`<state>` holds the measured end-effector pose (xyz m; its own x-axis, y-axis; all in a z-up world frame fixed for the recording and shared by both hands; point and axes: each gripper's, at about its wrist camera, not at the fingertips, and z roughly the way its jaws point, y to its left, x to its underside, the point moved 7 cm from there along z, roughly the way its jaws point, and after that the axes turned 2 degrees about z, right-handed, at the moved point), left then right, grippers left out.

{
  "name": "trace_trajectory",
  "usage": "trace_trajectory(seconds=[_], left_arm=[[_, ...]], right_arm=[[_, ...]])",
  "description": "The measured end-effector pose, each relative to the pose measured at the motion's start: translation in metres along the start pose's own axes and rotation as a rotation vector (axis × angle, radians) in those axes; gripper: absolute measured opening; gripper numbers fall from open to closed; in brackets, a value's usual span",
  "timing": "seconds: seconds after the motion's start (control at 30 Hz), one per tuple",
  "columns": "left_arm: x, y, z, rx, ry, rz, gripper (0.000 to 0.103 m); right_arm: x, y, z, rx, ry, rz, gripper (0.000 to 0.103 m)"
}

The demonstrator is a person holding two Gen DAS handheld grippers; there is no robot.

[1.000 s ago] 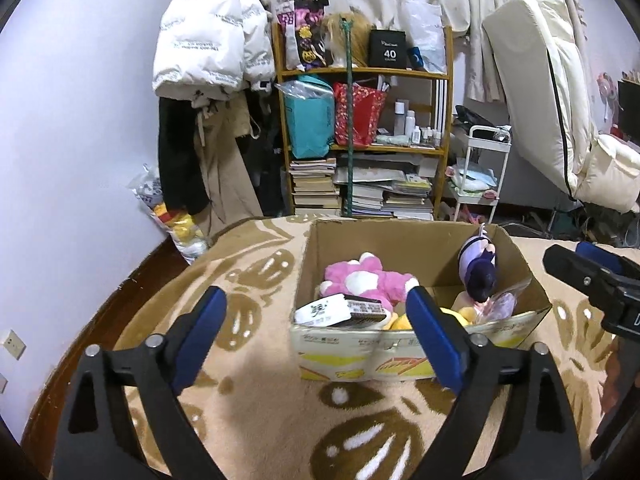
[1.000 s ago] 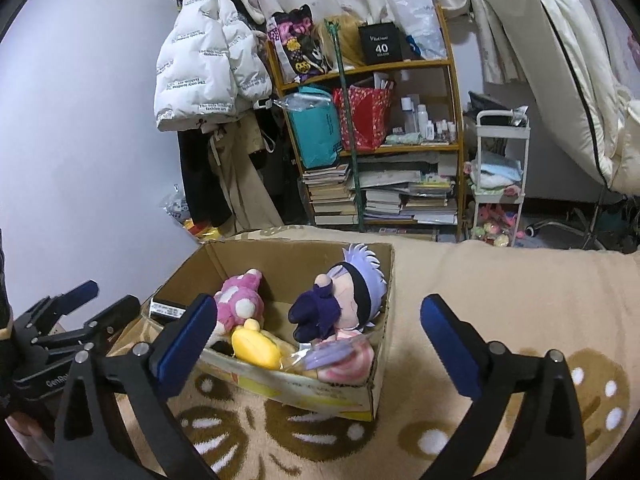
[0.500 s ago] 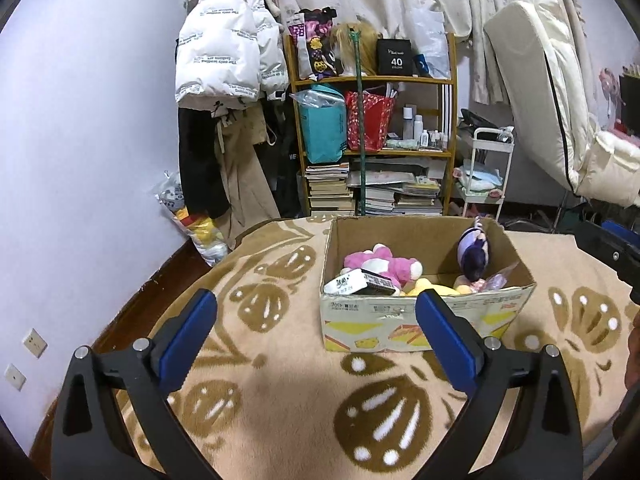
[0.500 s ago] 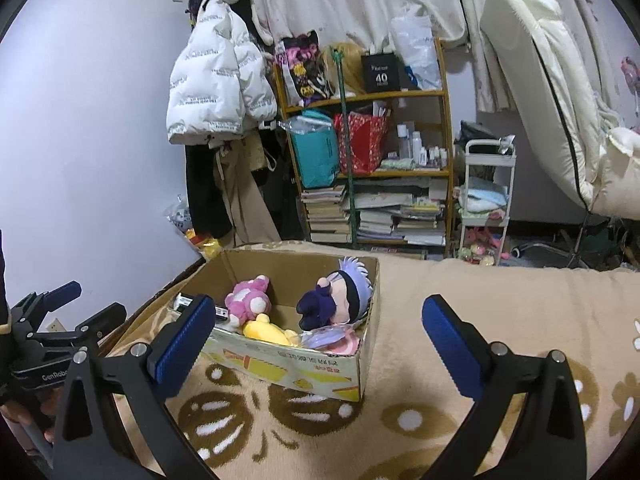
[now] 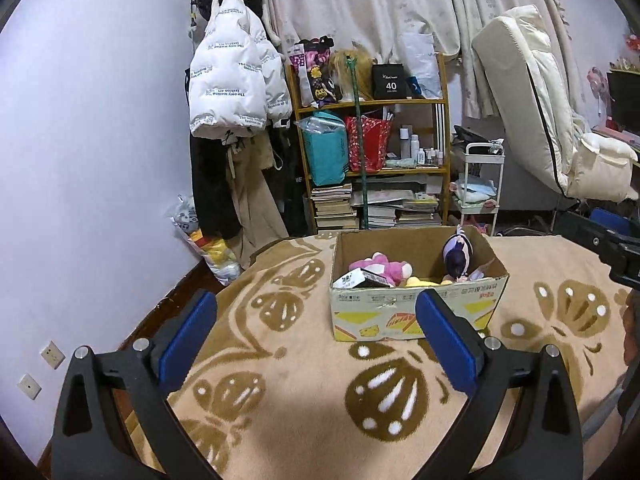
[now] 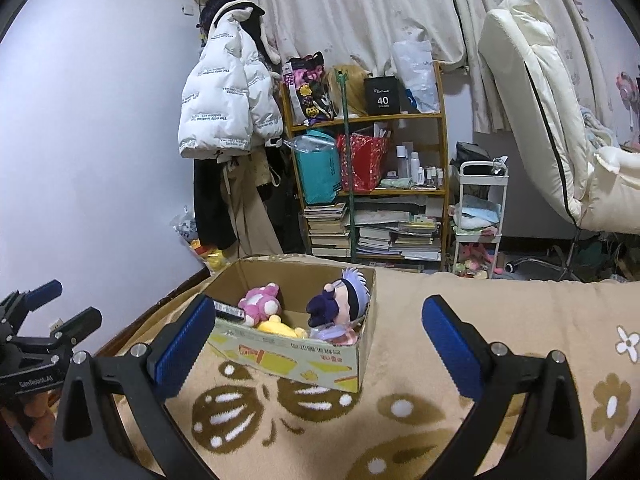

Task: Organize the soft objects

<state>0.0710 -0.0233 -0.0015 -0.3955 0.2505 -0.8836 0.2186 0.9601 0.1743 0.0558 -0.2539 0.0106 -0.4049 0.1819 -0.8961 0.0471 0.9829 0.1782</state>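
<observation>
A cardboard box [image 5: 416, 312] stands on the beige patterned blanket [image 5: 288, 364]. Inside it lie a pink plush [image 5: 384, 270], a yellow plush [image 5: 420, 281], a purple-haired doll [image 5: 458, 256] and a small black-and-white packet [image 5: 352, 280]. The box also shows in the right wrist view [image 6: 304, 356], with the pink plush [image 6: 258, 304] and the doll [image 6: 340, 300]. My left gripper [image 5: 316, 336] is open and empty, well short of the box. My right gripper [image 6: 318, 336] is open and empty, also back from the box.
A wooden shelf [image 5: 372, 160] with books and bags stands against the far wall. A white puffer jacket [image 5: 236, 80] hangs at the left. A white trolley [image 5: 480, 188] and a folded mattress [image 5: 536, 100] are at the right. A plastic bag [image 5: 212, 248] sits on the floor.
Both grippers have pulled back and risen away from the box, which now looks smaller and farther off. Both stay open and empty.
</observation>
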Motion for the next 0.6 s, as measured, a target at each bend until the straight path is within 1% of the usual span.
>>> trace_trajectory(seconds=[0.23, 0.43, 0.6], left_arm=[[0.009, 0.000, -0.008, 0.006, 0.006, 0.007, 0.099], [0.014, 0.000, -0.005, 0.006, 0.009, 0.005, 0.099], [0.021, -0.004, 0.004, 0.009, 0.032, 0.008, 0.099]], right_arm=[[0.004, -0.002, -0.015, 0.006, 0.000, 0.012, 0.103], [0.010, -0.005, -0.013, 0.022, 0.016, -0.001, 0.103], [0.013, -0.013, -0.007, 0.038, 0.032, 0.011, 0.103]])
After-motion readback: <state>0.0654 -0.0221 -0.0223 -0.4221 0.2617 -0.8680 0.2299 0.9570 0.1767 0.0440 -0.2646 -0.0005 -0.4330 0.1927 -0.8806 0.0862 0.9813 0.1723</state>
